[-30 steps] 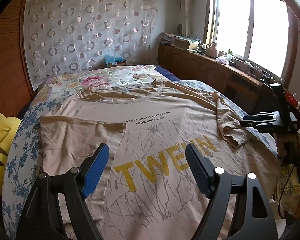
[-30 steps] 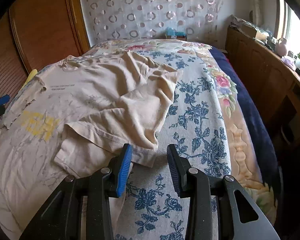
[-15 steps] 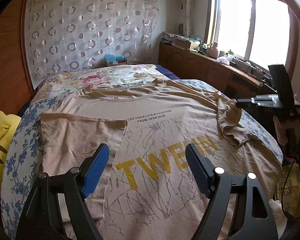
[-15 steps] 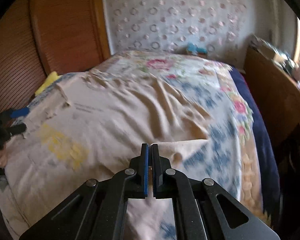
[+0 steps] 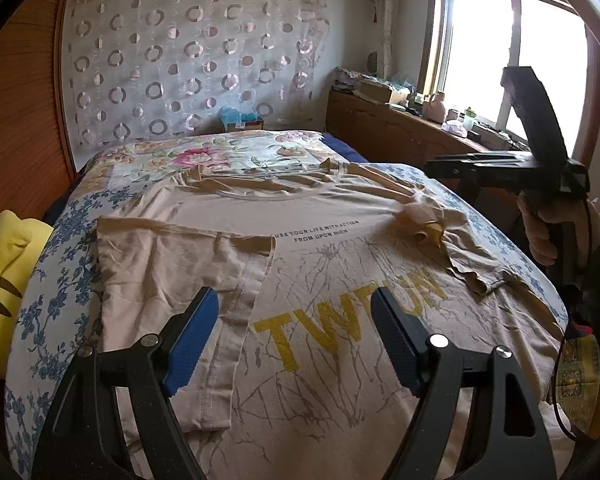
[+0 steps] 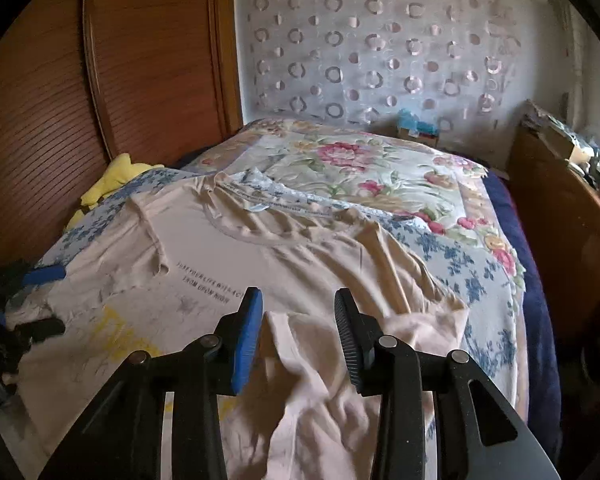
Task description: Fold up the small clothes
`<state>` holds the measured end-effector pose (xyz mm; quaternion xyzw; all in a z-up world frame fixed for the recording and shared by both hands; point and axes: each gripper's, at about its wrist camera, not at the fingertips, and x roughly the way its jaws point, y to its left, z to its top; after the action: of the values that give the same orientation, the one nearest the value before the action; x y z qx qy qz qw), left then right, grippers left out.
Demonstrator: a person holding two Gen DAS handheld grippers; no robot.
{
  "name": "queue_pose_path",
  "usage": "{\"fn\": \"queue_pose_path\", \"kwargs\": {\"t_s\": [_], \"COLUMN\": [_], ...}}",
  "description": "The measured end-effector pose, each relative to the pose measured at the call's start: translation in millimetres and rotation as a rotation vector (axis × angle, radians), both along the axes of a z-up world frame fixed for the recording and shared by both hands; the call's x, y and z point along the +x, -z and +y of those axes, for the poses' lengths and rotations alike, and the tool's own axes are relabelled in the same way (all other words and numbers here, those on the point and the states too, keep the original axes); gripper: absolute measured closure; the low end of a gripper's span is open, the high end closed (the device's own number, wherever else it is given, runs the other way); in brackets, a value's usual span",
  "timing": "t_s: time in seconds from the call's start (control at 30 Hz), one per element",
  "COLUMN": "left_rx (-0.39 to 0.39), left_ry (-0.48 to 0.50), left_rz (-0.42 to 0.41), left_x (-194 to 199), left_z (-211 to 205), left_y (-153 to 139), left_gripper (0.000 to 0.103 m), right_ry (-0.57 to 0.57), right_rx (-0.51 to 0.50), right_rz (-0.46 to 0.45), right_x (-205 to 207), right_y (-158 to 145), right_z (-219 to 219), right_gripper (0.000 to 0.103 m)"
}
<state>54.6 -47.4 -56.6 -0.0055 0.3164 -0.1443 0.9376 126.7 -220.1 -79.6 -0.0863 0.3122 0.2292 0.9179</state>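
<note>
A beige T-shirt (image 5: 340, 208) with yellow lettering lies face up on the floral bedspread (image 5: 220, 156). Its left sleeve (image 5: 172, 264) is folded flat onto the body. Its right sleeve (image 5: 424, 220) lies crumpled over the right chest. My left gripper (image 5: 296, 336) hovers open above the shirt's lower half, holding nothing. In the right wrist view my right gripper (image 6: 298, 336) is open, its jaws wide apart over the bunched sleeve (image 6: 312, 364), which rises loosely between them on the T-shirt (image 6: 300, 256). A hand (image 5: 548, 232) holds the right gripper at the bed's right edge.
A yellow plush (image 5: 4, 280) sits against the wooden wardrobe (image 6: 60, 100) on the left side. A low wooden cabinet (image 5: 400, 132) with clutter runs under the window on the right. A blue box (image 5: 240, 118) stands at the head of the bed.
The right gripper shut on the right sleeve, carried it up and inward over the shirt, then opened; the sleeve now lies crumpled on the chest. The left gripper barely moved.
</note>
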Motion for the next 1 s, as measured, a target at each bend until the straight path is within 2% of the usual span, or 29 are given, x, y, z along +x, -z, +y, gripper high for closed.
{"fn": "queue_pose_path", "kwargs": {"t_s": [0.1, 0.3, 0.43, 0.63, 0.77, 1.0], "left_rx": [-0.003, -0.004, -0.001, 0.032, 0.061, 0.054], "left_ry": [-0.002, -0.007, -0.017, -0.06, -0.094, -0.136], "left_rz": [-0.003, -0.001, -0.002, -0.001, 0.006, 0.014], "left_x": [0, 1, 4, 19, 33, 45], "left_z": [1, 3, 10, 31, 49, 74], "left_y": [0, 0, -3, -8, -7, -2], "left_gripper": [0.024, 0.024, 0.024, 0.024, 0.024, 0.024], "right_ry": [0.023, 0.029, 0.066, 0.125, 0.085, -0.014], "right_rx": [-0.044, -0.063, -0.045, -0.006, -0.001, -0.049], "right_rz": [0.014, 0.066, 0.086, 0.092, 0.088, 0.121], "right_x": [-11, -26, -21, -3, -3, -8], "right_y": [9, 33, 44, 42, 43, 60], "right_z": [-3, -10, -22, -43, -25, 21], "right_gripper": [0.064, 0.064, 0.064, 0.064, 0.064, 0.064]}}
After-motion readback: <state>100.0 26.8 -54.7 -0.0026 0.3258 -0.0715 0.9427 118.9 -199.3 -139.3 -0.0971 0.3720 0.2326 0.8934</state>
